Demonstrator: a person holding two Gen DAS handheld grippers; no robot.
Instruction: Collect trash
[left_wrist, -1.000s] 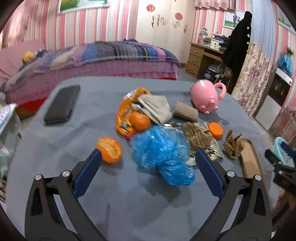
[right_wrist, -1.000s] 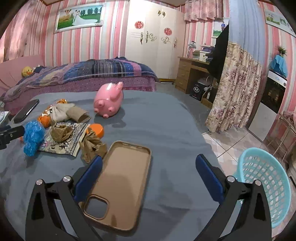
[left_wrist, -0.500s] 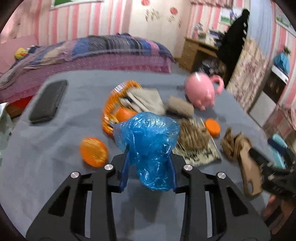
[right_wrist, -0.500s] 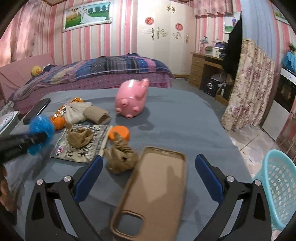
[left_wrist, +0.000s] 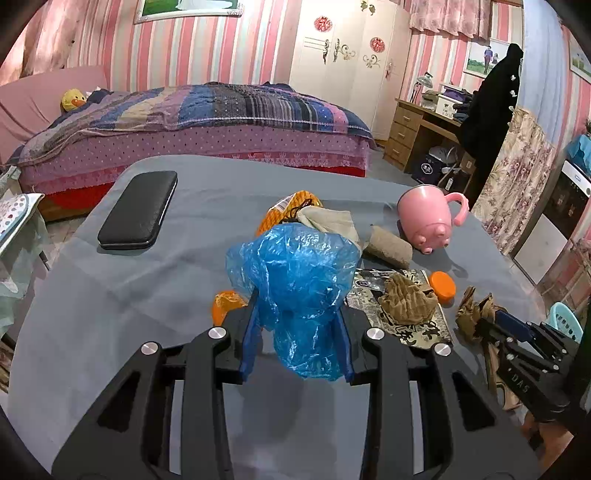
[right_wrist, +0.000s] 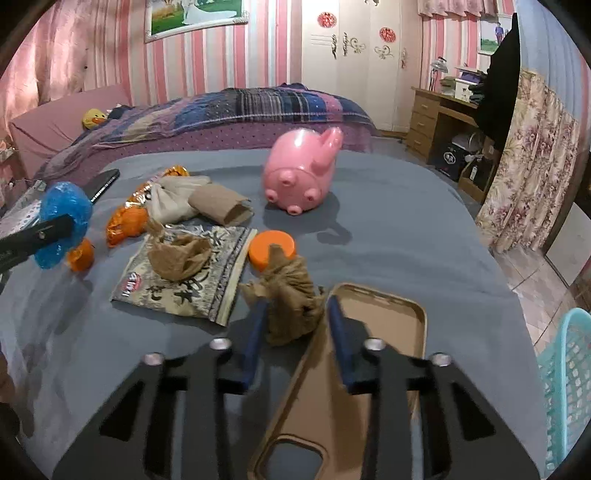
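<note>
the blue plastic bag (left_wrist: 299, 291) hides most of the orange wrapper (left_wrist: 295, 199) behind it. at the right edge of the right wrist frame, the teal basket (right_wrist: 569, 387) is cut off. the phone case (right_wrist: 380, 332) runs behind the gripper's fingers at the lower centre.

Illumination is even, moderate indoor light from overhead; the source is outside both views. Soft shadows fall on the counter (left_wrist: 110, 295) toward the camera, beneath the pig (right_wrist: 301, 177) and the blue bag (left_wrist: 295, 284). Glare is confined to highlights on the bag. Fisheye distortion bends the walls, and dark vignetting fills the corners. Focus is sharp.
</note>
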